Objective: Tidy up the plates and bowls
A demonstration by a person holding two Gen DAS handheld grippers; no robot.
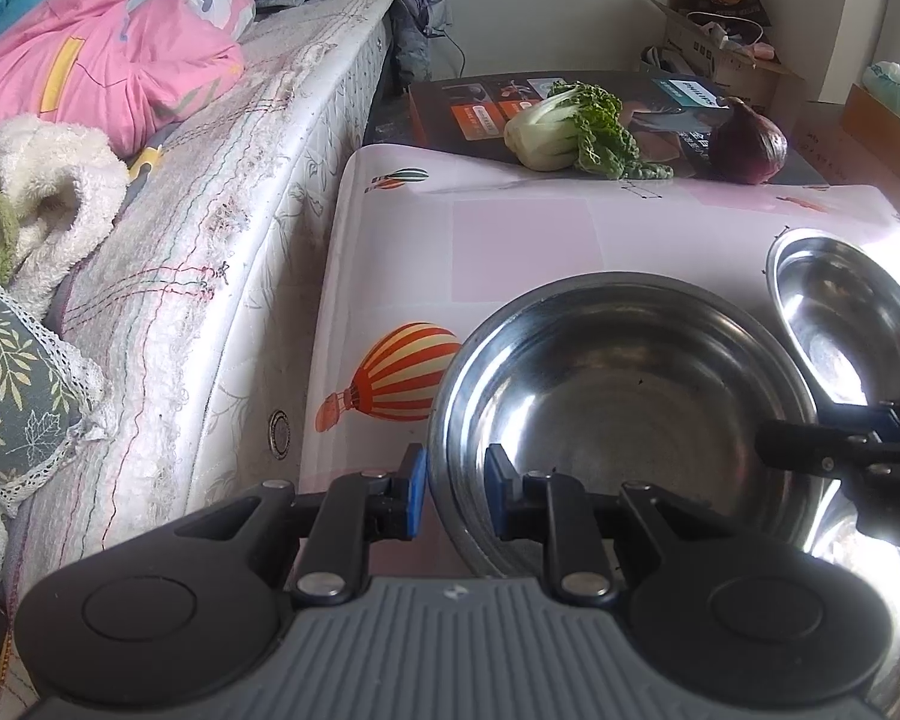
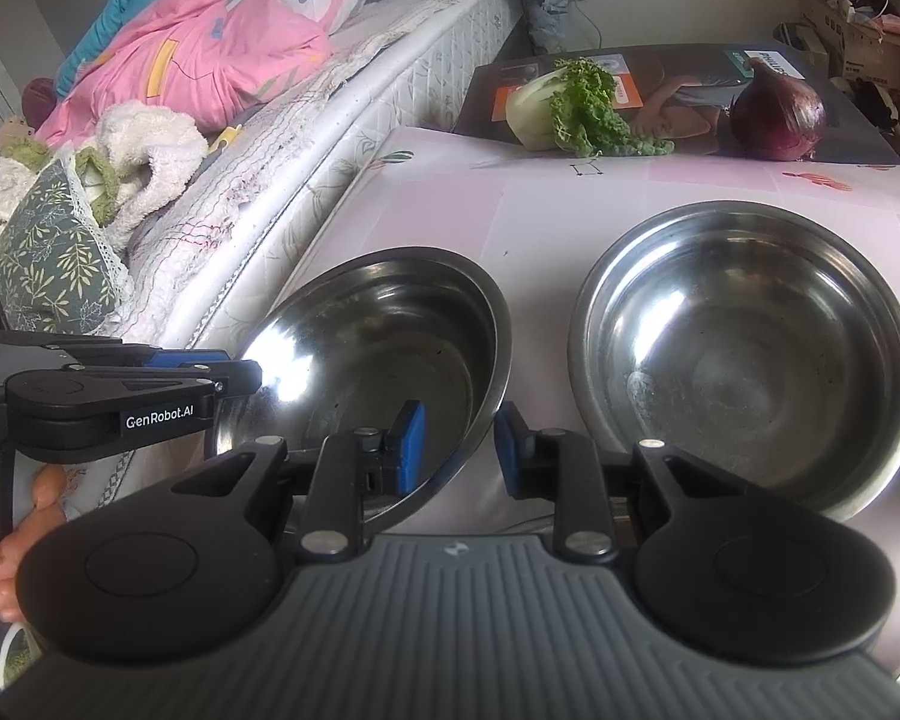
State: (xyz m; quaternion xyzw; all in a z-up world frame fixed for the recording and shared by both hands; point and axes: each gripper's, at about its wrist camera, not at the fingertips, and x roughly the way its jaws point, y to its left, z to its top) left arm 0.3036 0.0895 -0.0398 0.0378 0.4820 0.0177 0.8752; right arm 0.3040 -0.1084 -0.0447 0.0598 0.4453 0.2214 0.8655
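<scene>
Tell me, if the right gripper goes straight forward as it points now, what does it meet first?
Probably the right rim of the tilted steel bowl, which already sits between the right gripper fingers.

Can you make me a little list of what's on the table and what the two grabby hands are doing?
table cover: pink cloth with hot-air balloon pictures
left bowl: steel bowl, tilted, its rim between the fingers of both grippers
right bowl: second steel bowl, flat on the cloth, untouched
left gripper: straddles the tilted bowl's left rim, jaws not closed
right gripper: straddles its right rim, jaws not closed
far end: bok choy and red onion on a dark box
beside table: mattress with bedding
</scene>
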